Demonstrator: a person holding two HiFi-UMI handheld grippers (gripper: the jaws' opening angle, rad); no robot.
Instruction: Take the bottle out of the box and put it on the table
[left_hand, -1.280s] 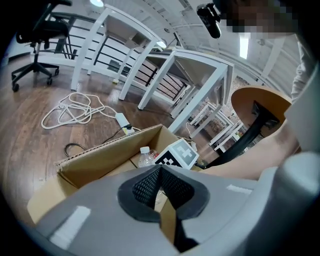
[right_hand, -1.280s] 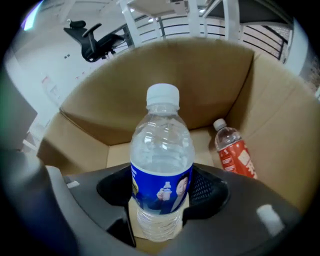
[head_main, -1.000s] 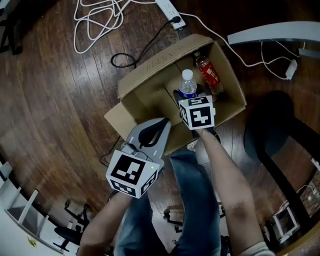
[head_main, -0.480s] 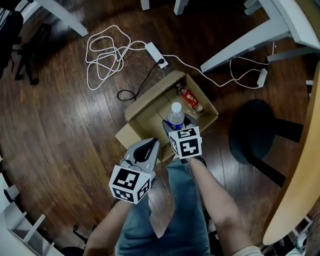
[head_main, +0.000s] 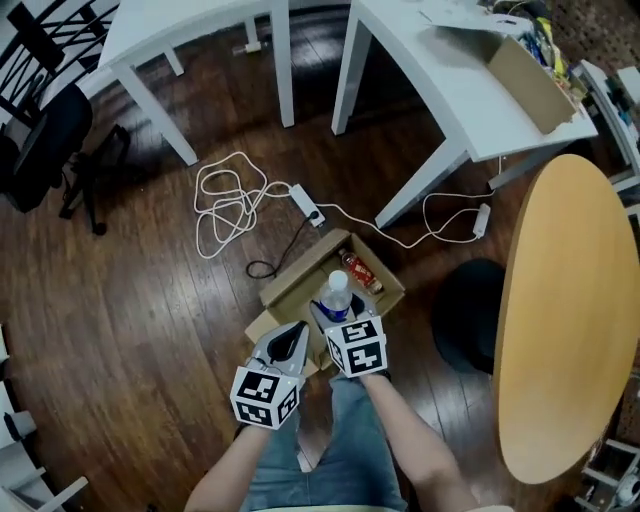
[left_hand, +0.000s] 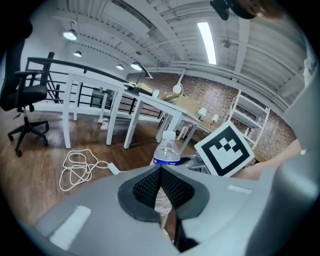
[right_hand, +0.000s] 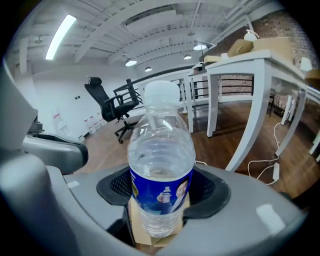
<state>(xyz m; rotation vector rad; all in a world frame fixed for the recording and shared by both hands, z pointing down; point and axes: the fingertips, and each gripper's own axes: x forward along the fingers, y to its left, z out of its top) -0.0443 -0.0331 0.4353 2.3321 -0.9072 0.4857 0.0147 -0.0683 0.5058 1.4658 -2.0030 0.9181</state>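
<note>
A clear water bottle (right_hand: 161, 165) with a white cap and a blue label stands upright between the pads of my right gripper (right_hand: 162, 192), which is shut on its lower body. In the head view the bottle (head_main: 337, 293) and the right gripper (head_main: 338, 308) hang above the open cardboard box (head_main: 288, 288) on the wooden floor. A red-labelled bottle (head_main: 358, 270) lies inside the box. My left gripper (head_main: 296, 330) is just left of the right one, shut with nothing in it. The left gripper view shows its pads (left_hand: 150, 187) meeting, with the bottle (left_hand: 166, 152) beyond them.
A white table (head_main: 450, 90) with a cardboard box (head_main: 525, 75) on it stands at the far right, and another white table (head_main: 180, 30) at the far left. A round wooden table (head_main: 565, 300) and black stool (head_main: 465, 315) are at the right. A power strip with coiled cable (head_main: 305, 203) lies beyond the box.
Both grippers have risen well above the floor. The right one has lifted the water bottle up out of the box. The head view has pulled back, taking in the tables.
</note>
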